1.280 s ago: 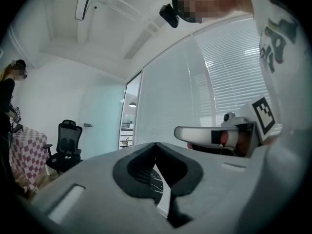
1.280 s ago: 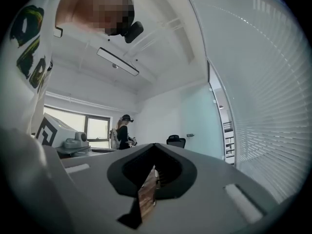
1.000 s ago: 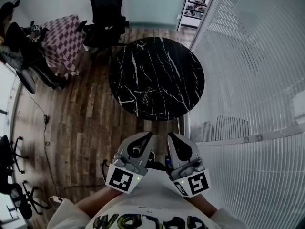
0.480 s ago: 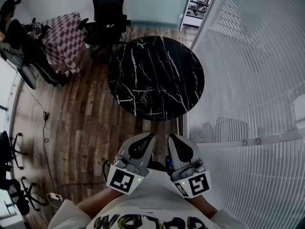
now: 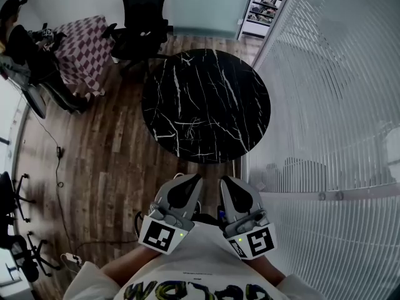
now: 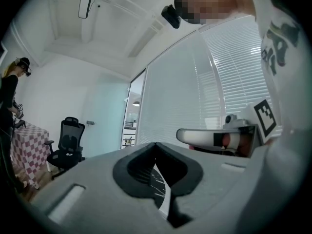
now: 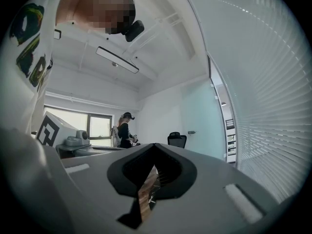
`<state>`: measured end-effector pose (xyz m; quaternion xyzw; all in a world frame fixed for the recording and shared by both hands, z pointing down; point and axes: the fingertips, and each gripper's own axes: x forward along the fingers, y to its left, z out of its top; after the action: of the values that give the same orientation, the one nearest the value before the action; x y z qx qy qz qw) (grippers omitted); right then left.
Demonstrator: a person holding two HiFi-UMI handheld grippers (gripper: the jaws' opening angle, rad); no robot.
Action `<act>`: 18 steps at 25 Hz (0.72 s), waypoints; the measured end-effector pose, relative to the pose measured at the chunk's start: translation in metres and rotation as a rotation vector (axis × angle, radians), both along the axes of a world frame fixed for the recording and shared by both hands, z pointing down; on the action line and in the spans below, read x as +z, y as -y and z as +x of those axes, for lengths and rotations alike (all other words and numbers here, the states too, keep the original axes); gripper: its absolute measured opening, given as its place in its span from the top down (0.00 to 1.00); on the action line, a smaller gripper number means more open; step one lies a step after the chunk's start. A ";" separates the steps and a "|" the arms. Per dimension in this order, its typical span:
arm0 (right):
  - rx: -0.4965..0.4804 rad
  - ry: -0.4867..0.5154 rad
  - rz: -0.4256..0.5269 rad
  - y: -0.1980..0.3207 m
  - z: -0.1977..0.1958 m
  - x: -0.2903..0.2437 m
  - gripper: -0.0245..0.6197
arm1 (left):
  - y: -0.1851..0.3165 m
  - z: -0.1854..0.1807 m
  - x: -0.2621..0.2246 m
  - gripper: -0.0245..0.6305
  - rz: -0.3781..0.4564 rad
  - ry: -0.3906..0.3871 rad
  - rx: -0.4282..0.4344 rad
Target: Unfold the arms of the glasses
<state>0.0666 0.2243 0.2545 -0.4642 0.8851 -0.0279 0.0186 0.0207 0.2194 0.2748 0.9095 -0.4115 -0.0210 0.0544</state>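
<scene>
Glasses, thin-framed, lie on round black-marble table.

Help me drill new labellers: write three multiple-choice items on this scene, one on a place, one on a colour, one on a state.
1. Relative to the round table, the chair stands
A. on the person's side of it
B. on its far side
C. on top of it

2. The table top is
A. black with white veins
B. plain white
C. red checked

3. The left tongs and right tongs are both
A. wide open
B. shut on glasses
C. shut, empty

Answers: 1 B, the head view shows the chair past the table's far edge. 2 A, the top is dark marble with pale veins. 3 C, each gripper view shows jaws together with nothing between.
</scene>
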 end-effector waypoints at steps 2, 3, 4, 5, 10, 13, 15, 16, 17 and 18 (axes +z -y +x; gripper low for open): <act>0.000 -0.001 0.002 0.008 -0.001 -0.001 0.96 | 0.009 -0.001 -0.001 0.96 0.000 -0.004 0.001; 0.001 -0.002 0.002 0.013 -0.002 -0.001 0.96 | 0.014 -0.001 -0.001 0.96 -0.001 -0.004 0.002; 0.003 -0.003 0.001 0.018 -0.002 -0.001 0.96 | 0.018 -0.002 0.000 0.96 -0.004 -0.004 0.002; 0.005 -0.004 0.000 0.023 -0.003 0.000 0.96 | 0.023 -0.003 0.000 0.96 -0.007 -0.005 0.003; 0.008 -0.006 -0.009 0.049 -0.011 0.005 0.96 | 0.050 -0.009 0.006 0.96 -0.015 -0.003 0.010; 0.007 -0.007 -0.011 0.068 -0.016 0.007 0.96 | 0.070 -0.015 0.008 0.96 -0.018 -0.007 0.008; 0.009 -0.008 -0.012 0.083 -0.020 0.007 0.96 | 0.084 -0.019 0.007 0.96 -0.016 -0.007 0.012; 0.010 -0.008 -0.011 0.090 -0.023 0.006 0.96 | 0.091 -0.021 0.006 0.96 -0.013 -0.008 0.015; 0.012 -0.009 -0.009 0.097 -0.026 0.006 0.96 | 0.097 -0.023 0.005 0.96 -0.011 -0.010 0.017; 0.014 -0.010 -0.007 0.104 -0.029 0.006 0.96 | 0.104 -0.026 0.005 0.96 -0.010 -0.011 0.020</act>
<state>0.0379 0.1206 0.2601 -0.4706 0.8818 -0.0286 0.0125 -0.0049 0.1150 0.2800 0.9133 -0.4020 -0.0233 0.0612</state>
